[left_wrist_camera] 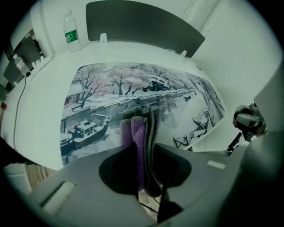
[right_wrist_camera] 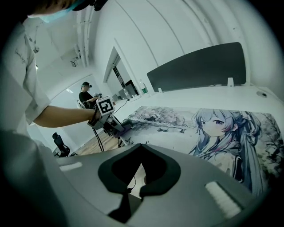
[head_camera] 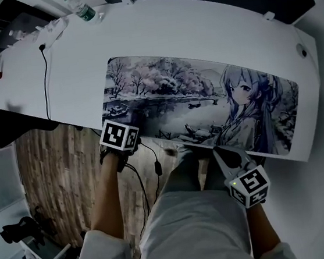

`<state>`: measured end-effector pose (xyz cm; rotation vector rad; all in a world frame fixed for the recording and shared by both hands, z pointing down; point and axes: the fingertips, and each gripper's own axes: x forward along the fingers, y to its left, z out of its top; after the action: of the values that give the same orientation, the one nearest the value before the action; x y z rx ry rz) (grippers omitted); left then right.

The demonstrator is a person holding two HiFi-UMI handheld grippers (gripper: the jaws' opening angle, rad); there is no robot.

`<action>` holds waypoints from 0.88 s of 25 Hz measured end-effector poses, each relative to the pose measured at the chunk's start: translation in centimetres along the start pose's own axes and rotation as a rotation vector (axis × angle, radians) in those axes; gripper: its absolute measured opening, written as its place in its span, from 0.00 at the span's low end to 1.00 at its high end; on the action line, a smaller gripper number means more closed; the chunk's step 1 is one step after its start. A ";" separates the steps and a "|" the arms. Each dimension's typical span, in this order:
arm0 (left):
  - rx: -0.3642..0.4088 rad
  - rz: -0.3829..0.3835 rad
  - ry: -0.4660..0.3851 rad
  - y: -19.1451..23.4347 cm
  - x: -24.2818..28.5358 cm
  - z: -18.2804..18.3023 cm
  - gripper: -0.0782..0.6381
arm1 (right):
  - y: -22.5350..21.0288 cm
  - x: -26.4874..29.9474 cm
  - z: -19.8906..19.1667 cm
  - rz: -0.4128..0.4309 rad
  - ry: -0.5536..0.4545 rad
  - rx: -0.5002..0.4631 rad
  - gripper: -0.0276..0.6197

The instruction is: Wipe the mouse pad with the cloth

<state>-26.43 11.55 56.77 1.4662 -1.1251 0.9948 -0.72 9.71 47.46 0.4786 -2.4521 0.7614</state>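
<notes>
A long mouse pad [head_camera: 205, 100] printed with a snowy lake and an anime girl lies across the white desk [head_camera: 196, 28]. At the pad's near left edge, my left gripper [head_camera: 130, 126] is shut on a folded purple cloth [left_wrist_camera: 135, 137], which stands upright between the jaws over the printed boat scene [left_wrist_camera: 84, 131]. The right gripper view shows that same gripper [right_wrist_camera: 111, 124] at the pad's [right_wrist_camera: 213, 124] left end. My right gripper [head_camera: 218, 151] hovers off the desk's front edge below the girl's figure, its jaws together and nothing in them.
A water bottle [head_camera: 83, 11] stands at the desk's far left corner, with a black cable [head_camera: 45, 76] running down nearby. A dark partition panel [left_wrist_camera: 142, 22] lines the far edge. Wooden floor [head_camera: 49, 169] lies to the left. A person [right_wrist_camera: 86, 95] stands far off.
</notes>
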 end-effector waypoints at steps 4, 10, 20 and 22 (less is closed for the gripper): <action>0.000 -0.024 0.001 -3.0 0.8 0.6 0.25 | -1.1 -1.8 -0.6 -0.005 -0.008 0.003 0.05; 0.012 -0.064 0.009 -8.0 2.2 1.7 0.25 | -3.2 -4.5 -1.5 -0.011 -0.023 0.013 0.05; 0.047 -0.147 0.017 -18.4 4.8 3.9 0.25 | -6.6 -9.1 -3.5 -0.011 -0.033 0.018 0.05; 0.061 -0.151 0.027 -20.4 5.4 4.1 0.25 | -7.4 -10.0 -3.8 -0.014 -0.037 0.019 0.05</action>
<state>-5.21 8.12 56.78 1.5572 -0.9569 0.9476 12.16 7.97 47.47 0.5208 -2.4751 0.7775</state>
